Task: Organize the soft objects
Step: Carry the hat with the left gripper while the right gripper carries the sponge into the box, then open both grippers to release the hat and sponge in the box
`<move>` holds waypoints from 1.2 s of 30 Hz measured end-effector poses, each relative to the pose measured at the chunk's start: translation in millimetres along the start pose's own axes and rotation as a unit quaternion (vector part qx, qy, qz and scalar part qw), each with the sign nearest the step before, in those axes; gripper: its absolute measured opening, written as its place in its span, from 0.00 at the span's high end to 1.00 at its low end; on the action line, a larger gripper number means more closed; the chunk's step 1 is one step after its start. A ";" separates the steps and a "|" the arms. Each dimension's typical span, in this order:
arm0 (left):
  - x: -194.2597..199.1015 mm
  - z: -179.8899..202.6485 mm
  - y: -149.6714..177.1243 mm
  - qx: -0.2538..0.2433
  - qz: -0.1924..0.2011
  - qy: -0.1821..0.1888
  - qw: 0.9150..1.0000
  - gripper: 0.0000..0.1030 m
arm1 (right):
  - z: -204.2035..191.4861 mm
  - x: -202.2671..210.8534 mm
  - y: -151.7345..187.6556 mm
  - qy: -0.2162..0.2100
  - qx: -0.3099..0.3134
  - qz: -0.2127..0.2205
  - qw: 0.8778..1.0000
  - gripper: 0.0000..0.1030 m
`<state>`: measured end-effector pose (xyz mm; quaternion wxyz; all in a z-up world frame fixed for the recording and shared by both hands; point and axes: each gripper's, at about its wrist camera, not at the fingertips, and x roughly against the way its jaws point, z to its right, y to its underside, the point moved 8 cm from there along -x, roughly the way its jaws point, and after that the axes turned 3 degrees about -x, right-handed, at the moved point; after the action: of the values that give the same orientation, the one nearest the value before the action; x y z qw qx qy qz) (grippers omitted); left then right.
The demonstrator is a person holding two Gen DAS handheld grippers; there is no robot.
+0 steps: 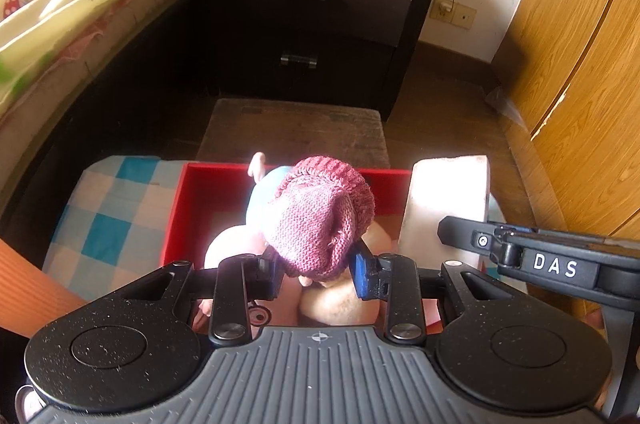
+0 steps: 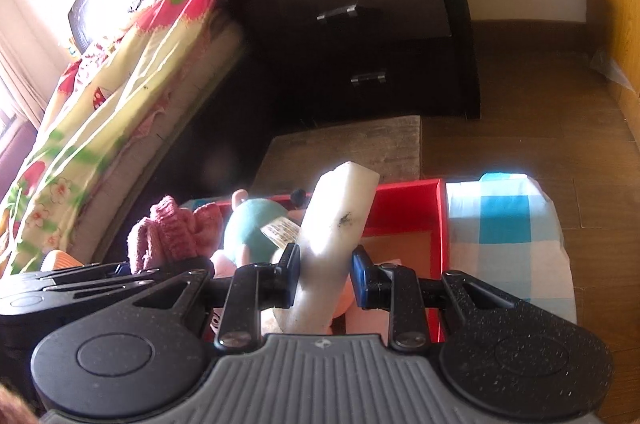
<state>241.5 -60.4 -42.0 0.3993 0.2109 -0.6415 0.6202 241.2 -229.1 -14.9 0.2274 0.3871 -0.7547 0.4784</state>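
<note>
Plush toys (image 1: 256, 200) already lie in the red box (image 1: 182, 208). Left claw (image 1: 316, 270) grips a pink knitted hat (image 1: 320, 216); right claw (image 2: 326, 274) pinches a white foam block (image 2: 336, 224), both above it.

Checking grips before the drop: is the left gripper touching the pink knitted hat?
Touching. The left wrist view shows the left gripper with both pads pressed against the pink knitted hat, pinching its lower end.

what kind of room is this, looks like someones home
Most likely a bedroom in a home. A bed with a floral bedspread runs along one side, a dark two-drawer nightstand stands beside it, and wooden wardrobe doors line the other wall.
</note>
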 end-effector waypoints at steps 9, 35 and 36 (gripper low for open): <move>-9.5 3.1 4.2 -0.008 -0.012 -0.009 1.000 0.64 | 0.4 -3.6 -0.4 0.020 0.010 -0.007 1.000 0.94; 36.6 -18.2 141.3 0.010 -0.065 0.051 0.997 0.25 | -4.6 23.3 94.7 0.008 0.020 -0.071 0.997 0.62; 34.6 -18.7 150.1 0.011 -0.070 0.051 0.996 0.25 | -9.2 22.3 100.5 0.006 0.025 -0.077 0.997 0.62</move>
<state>110.8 -13.4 -111.1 0.4715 0.2279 -0.5972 0.6075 147.1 -204.6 -49.8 0.2583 0.4464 -0.7095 0.4803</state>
